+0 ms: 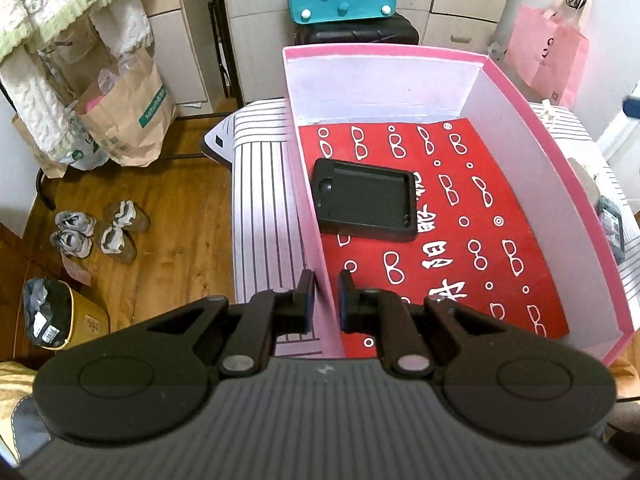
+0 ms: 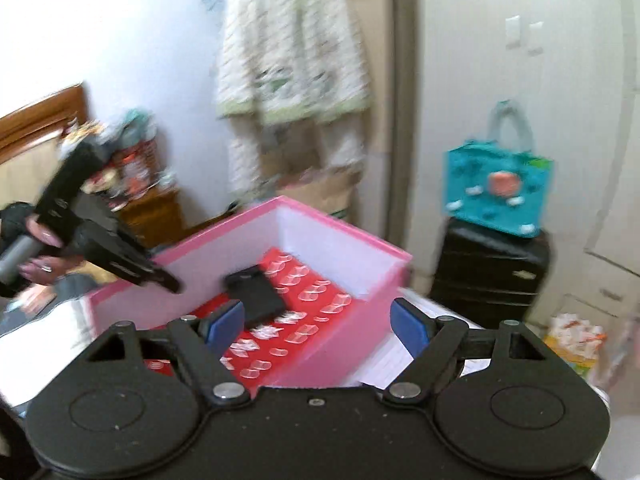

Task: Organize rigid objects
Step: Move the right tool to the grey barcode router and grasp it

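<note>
Left wrist view: the left claw (image 1: 325, 292) is being held nearly shut, pinching the near left wall of the pink box (image 1: 560, 168), one finger outside and one inside. The box is sitting on a striped bed (image 1: 260, 184), with wooden floor to the left. A red printed sheet (image 1: 460, 216) is lining the bottom of the box, and a black case (image 1: 366, 200) is lying flat on it, close to the left wall and toward the far half. Another dark item (image 1: 612, 224) is being glimpsed on the bed just right of the box; what it is cannot be told.

Right wrist view: the picture is being blurred by motion. The right claw (image 2: 320, 320) is standing wide, its blue pads (image 2: 226, 320) apart with nothing between them, above the near corner of the box (image 2: 332, 216). The case (image 2: 258, 292) is being seen inside on the sheet (image 2: 312, 296). At the left, the left claw (image 2: 160, 276) is being gripped by a hand (image 2: 38, 248) and is clamped on the box wall.

Judged from this, the case is already placed and the next object is being sought. The box should be kept steadied by the left claw while the right claw is being carried wide toward the items right of the box, clear of the rim.
</note>
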The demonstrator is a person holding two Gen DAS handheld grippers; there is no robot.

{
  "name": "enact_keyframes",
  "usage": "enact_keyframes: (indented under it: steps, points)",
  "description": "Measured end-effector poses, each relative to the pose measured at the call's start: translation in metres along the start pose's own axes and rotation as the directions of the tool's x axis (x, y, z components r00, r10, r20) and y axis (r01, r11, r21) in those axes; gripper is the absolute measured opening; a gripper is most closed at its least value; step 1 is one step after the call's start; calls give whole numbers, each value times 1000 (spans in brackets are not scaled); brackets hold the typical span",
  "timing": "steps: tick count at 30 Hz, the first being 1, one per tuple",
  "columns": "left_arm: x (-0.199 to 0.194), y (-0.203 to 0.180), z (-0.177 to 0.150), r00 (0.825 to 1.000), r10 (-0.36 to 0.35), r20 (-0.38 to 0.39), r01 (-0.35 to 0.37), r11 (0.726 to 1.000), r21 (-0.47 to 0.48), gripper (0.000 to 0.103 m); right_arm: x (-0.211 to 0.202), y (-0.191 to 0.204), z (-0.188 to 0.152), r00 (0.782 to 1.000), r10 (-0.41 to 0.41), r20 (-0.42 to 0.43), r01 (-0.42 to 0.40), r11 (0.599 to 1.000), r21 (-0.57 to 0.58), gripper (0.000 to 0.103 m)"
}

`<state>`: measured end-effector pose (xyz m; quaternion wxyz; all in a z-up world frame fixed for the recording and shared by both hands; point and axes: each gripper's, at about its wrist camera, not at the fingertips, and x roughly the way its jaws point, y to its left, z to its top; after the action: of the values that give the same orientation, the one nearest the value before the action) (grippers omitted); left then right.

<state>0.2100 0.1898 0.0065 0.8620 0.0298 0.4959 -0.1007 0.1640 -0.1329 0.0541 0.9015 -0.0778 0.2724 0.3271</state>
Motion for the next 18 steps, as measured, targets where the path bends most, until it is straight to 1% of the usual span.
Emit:
enact_keyframes:
  steps: [3,5,7,9,11,12,13,16,18]
  points:
    - [0,1,0,1000,-2,-3,2,1000,-11,11,3,-6,-35,990,-115,-77,115,993,2,84]
    - [-1,0,-1,1000,1,-2,-1,1000,-14,11,7,-8,-54,983,-130,-129,135,990,33,83]
    - [-2,0,-1,1000,1,2,-1,1000,-22,11,11,-11,-71,981,-107,-163,124,987,99,83]
    - [-4,1,-1,1000,-3,5,4,999,-33,11,14,-9,-81,982,-76,-174,102,984,147,83]
    - [-5,3,-1,1000,-6,5,7,999,-45,11,17,-3,-91,980,-37,-193,71,983,170,82]
    - [-5,3,-1,1000,-6,5,7,999,-48,11,19,2,-96,978,-20,-206,56,984,168,79]
    - [-5,3,-1,1000,-5,5,5,999,-48,11,23,6,-97,975,-8,-224,43,987,155,78]
    - [-5,3,0,1000,0,-1,0,999,-50,11,33,17,-102,964,-1,-266,27,996,91,77]
    - [-4,2,1,1000,2,-6,-3,999,-54,11,42,21,-101,955,2,-296,20,997,70,77]
